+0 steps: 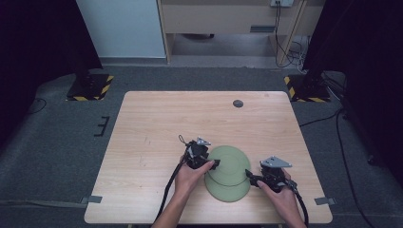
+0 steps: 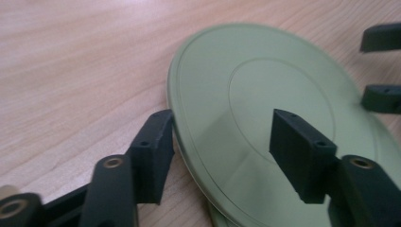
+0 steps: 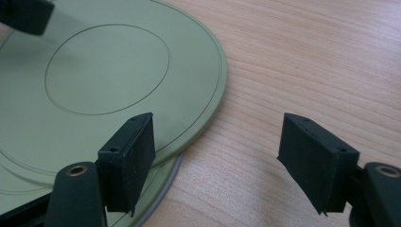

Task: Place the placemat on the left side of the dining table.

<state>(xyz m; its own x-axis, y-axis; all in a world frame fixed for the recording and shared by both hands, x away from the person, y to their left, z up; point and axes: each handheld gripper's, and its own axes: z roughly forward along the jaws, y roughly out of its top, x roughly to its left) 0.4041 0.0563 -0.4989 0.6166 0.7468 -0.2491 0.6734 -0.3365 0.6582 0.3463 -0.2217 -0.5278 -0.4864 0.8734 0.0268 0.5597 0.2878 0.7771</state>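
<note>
Two pale green plates, jaws open at their rims

The left gripper [image 1: 216, 164] has its jaws apart astride the left rim of the upper plate [image 1: 230, 161]: in the left gripper view one jaw sits at the outer edge and the other hangs over the plate's face, neither clamping. The right gripper [image 1: 249, 175] holds its jaws apart at the plates' right side, one over the upper plate's rim, the other over bare wood, with nothing between them. The upper plate overlaps a lower plate [image 1: 228, 192], whose edge peeps out toward the person. Both are flat, matt and round, with a raised ring round the middle. They lie near the worktop [image 1: 157, 123]'s front edge, right of centre. The wood is open to the left and far side, up to a small dark disc [image 1: 238, 103].
</note>
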